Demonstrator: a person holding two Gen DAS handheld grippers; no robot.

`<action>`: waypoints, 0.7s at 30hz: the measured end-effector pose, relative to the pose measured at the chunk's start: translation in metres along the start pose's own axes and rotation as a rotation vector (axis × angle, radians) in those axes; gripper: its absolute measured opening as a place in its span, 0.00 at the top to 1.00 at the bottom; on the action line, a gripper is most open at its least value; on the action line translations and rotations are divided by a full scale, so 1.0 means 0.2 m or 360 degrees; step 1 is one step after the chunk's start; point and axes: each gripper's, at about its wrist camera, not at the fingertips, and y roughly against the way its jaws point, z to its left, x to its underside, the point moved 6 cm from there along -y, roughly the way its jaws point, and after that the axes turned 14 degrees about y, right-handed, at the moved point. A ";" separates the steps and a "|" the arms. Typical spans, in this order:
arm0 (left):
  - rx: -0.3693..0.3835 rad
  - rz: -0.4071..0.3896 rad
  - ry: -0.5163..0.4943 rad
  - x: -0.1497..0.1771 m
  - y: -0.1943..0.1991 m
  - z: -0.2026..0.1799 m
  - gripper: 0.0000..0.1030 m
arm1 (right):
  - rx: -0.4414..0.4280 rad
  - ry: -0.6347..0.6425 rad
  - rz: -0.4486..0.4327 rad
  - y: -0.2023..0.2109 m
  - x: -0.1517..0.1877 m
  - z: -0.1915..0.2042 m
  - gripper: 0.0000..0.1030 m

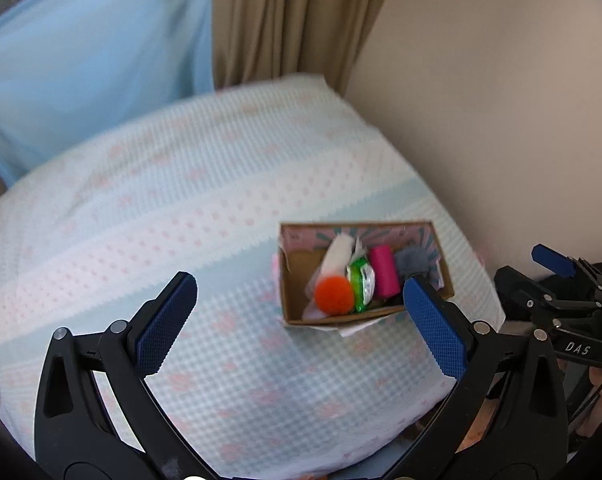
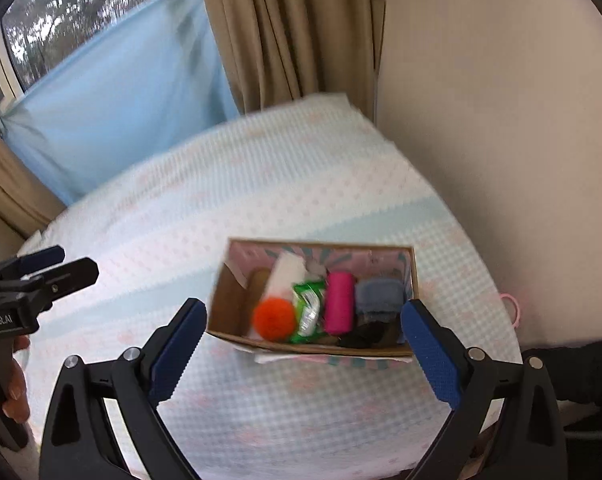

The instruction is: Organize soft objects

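An open cardboard box [image 1: 291, 304] [image 2: 225, 300] sits on the patterned bed cover near the bed's right side. Inside lie an orange pom-pom [image 1: 333, 295] [image 2: 274, 318], a green packet [image 1: 361, 284] [image 2: 309, 306], a pink roll [image 1: 385, 272] [image 2: 339, 302], a white soft piece [image 1: 337, 254] [image 2: 287, 274], a grey-blue cloth [image 1: 411, 260] [image 2: 379, 294] and a dark item [image 2: 361, 336]. My left gripper [image 1: 301, 296] is open and empty, above the bed just left of the box. My right gripper [image 2: 305, 320] is open and empty, its jaws spread on either side of the box's near edge.
The bed cover [image 1: 161, 220] [image 2: 181, 220] spreads wide to the left of the box. A beige wall [image 1: 501, 100] stands close on the right. A tan curtain [image 1: 293, 20] and a light blue sheet [image 1: 81, 60] hang behind. A pink loop [image 2: 513, 308] lies at the bed's right edge.
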 end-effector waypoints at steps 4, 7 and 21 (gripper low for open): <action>0.0034 -0.0203 -0.0026 -0.04 0.31 0.07 0.00 | 0.0063 -0.0005 -0.0169 0.26 -0.09 0.14 0.06; 0.0057 -0.0320 -0.0033 -0.04 0.48 0.11 0.00 | 0.0116 -0.0019 -0.0284 0.44 -0.14 0.23 0.06; 0.0087 -0.0722 -0.0180 0.05 0.99 0.18 0.00 | 0.0356 -0.0014 -0.0534 0.84 -0.11 0.53 0.06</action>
